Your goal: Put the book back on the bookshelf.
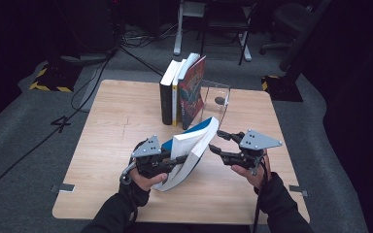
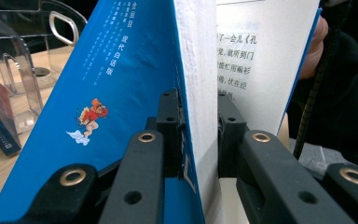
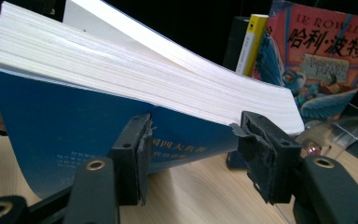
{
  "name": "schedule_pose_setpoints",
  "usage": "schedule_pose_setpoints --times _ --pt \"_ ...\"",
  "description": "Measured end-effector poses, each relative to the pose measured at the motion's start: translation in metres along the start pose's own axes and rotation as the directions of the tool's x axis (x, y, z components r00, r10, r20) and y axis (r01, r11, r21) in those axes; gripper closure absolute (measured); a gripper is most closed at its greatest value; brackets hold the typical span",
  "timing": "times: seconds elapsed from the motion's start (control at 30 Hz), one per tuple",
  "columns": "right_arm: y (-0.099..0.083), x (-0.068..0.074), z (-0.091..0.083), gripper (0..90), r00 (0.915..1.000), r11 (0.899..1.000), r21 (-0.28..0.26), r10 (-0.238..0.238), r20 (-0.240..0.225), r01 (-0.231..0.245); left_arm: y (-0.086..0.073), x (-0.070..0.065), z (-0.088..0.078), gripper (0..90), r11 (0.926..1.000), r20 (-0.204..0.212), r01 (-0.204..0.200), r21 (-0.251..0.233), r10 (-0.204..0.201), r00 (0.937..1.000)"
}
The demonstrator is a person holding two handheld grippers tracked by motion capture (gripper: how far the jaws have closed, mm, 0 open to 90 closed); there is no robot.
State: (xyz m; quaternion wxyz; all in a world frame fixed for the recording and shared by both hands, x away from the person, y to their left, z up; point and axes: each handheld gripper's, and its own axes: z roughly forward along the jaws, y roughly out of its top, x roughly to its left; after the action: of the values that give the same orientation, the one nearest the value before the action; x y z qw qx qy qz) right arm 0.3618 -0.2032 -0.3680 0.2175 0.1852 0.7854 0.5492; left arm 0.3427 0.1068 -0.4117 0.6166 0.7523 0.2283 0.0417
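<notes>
Left tongs (image 1: 177, 162) clamped on the thick blue-covered paperback book (image 1: 190, 150) — long axis tilting toward one o'clock; right tongs (image 1: 217, 141) apart, at its three o'clock edge.

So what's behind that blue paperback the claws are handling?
Behind the blue paperback book, three upright books lean against a clear plastic bookend. Their lower right corner is covered.

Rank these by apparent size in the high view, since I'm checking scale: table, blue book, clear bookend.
1. table
2. blue book, though nearer the camera
3. clear bookend, close behind, so these two are unsure
</notes>
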Motion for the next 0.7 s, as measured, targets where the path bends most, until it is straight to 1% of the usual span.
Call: schedule_pose_setpoints --times 0.03,0.1,0.13,0.17,0.23,0.3,0.33,0.37,0.4,0.43,0.47,0.53,0.6,0.7 --pt "0.003 0.001 0.002 45.0 1.0 1.0 0.0 -0.004 -0.001 0.004 -0.001 0.001 -0.002 77.6 0.9998 0.002 0.016 -0.012 -0.016 0.9999" --pt "0.008 0.002 0.005 44.5 0.9999 1.0 0.006 -0.012 -0.005 0.012 -0.002 0.002 -0.005 77.9 0.999 0.007 0.036 -0.026 -0.036 0.9993" --pt "0.01 0.003 0.007 44.1 0.9998 1.0 0.009 -0.018 -0.005 0.018 -0.004 0.004 -0.008 77.9 0.9977 0.022 0.056 -0.039 -0.055 0.9982" --pt "0.014 0.005 0.009 44.0 0.9997 1.0 0.01 -0.024 -0.008 0.024 -0.006 0.004 -0.011 77.9 0.9963 0.027 0.069 -0.051 -0.068 0.9974" --pt "0.019 0.009 0.012 43.7 0.9989 0.999 0.014 -0.047 -0.007 0.047 -0.008 0.005 -0.015 78.1 0.994 0.043 0.084 -0.071 -0.081 0.9958" --pt "0.024 0.012 0.013 42.8 0.998 0.998 0.017 -0.062 -0.012 0.063 -0.01 0.003 -0.017 77.9 0.9922 0.055 0.085 -0.091 -0.08 0.9953" --pt "0.026 0.013 0.012 42.3 0.9976 0.997 0.02 -0.069 -0.01 0.069 -0.011 0.002 -0.018 77.4 0.9903 0.063 0.091 -0.104 -0.085 0.9944" --pt "0.028 0.013 0.012 42.3 0.997 0.997 0.021 -0.077 -0.006 0.077 -0.011 0.002 -0.017 76.4 0.9877 0.081 0.102 -0.118 -0.093 0.9924" --pt "0.029 0.013 0.011 42.0 0.9967 0.996 0.024 -0.081 -0.006 0.081 -0.01 0.0 -0.015 75.5 0.9883 0.089 0.097 -0.118 -0.086 0.9922" --pt "0.03 0.012 0.01 41.6 0.9959 0.995 0.029 -0.091 -0.003 0.091 -0.009 -0.001 -0.013 74.6 0.9901 0.085 0.08 -0.116 -0.07 0.9939" --pt "0.031 0.011 0.009 41.6 0.9957 0.995 0.032 -0.093 0.004 0.093 -0.007 -0.002 -0.01 73.9 0.9904 0.083 0.081 -0.112 -0.072 0.9939" --pt "0.029 0.008 0.008 41.7 0.9969 0.996 0.037 -0.078 0.01 0.078 -0.007 -0.002 -0.007 72.8 0.9911 0.088 0.074 -0.11 -0.065 0.994" --pt "0.027 0.005 0.007 41.6 0.9975 0.997 0.036 -0.07 0.007 0.069 -0.004 -0.004 -0.006 72.4 0.9942 0.068 0.042 -0.099 -0.035 0.9971" --pt "0.025 0.005 0.006 41.6 0.9981 0.998 0.022 -0.061 0.011 0.061 -0.002 -0.007 -0.008 71.0 0.9966 0.042 0.009 -0.082 -0.006 0.9991"
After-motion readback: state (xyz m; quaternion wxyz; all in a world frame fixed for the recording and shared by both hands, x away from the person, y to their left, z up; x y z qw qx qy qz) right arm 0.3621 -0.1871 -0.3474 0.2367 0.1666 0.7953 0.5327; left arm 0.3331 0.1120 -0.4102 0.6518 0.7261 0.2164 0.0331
